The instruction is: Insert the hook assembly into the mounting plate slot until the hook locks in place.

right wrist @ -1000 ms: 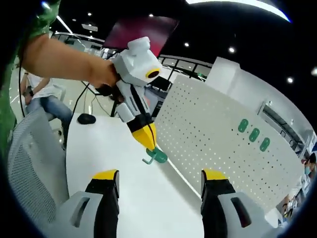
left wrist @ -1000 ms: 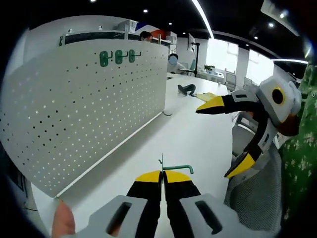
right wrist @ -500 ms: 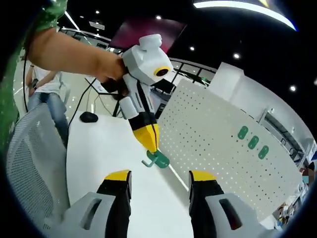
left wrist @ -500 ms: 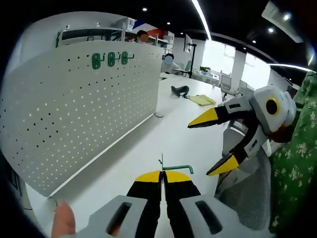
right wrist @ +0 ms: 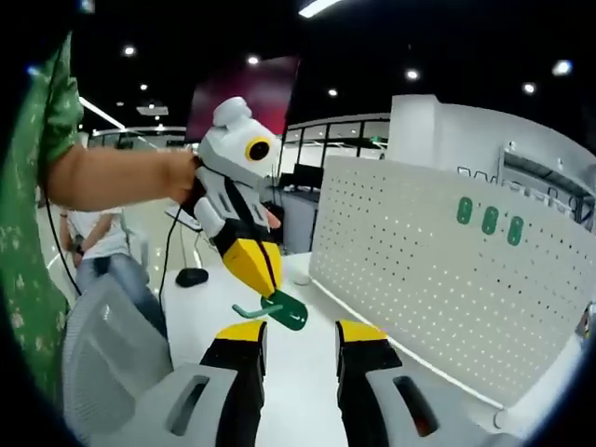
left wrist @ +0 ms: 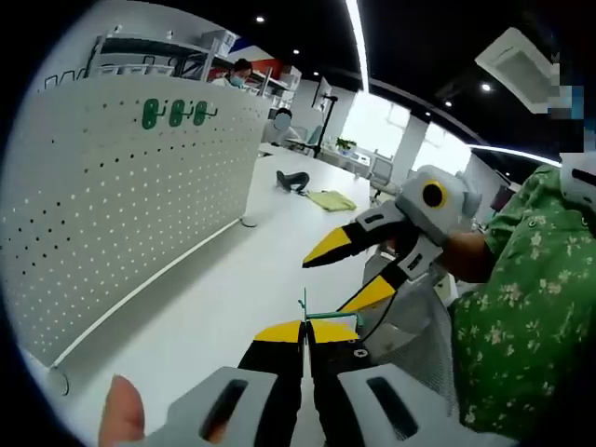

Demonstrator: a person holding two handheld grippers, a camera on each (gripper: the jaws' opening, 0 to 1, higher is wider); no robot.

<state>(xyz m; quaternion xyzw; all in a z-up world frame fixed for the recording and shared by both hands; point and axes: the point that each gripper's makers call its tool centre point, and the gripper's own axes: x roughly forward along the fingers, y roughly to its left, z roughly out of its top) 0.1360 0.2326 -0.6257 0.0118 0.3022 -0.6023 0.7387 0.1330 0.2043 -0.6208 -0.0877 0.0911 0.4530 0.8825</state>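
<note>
Left gripper view, left to right: white perforated mounting plate [left wrist: 121, 196] stands upright on the white tabletop [left wrist: 214, 307], three green hooks [left wrist: 175, 114] already seated near its top edge. Left gripper [left wrist: 304, 331] at bottom centre, jaws clenched on the green hook assembly [left wrist: 328, 317] (only its thin edge and wire arm visible past the yellow tips), held above the tabletop, well apart from the plate. Right gripper [left wrist: 352, 272] enters from the right, jaws parted, holding nothing, just beyond the hook. Right gripper view: left gripper [right wrist: 264, 291] grasps the hook assembly [right wrist: 279, 311], green base and curved wire clear; right gripper [right wrist: 300, 332] tips stand apart below it; plate [right wrist: 438, 270] to the right.
</note>
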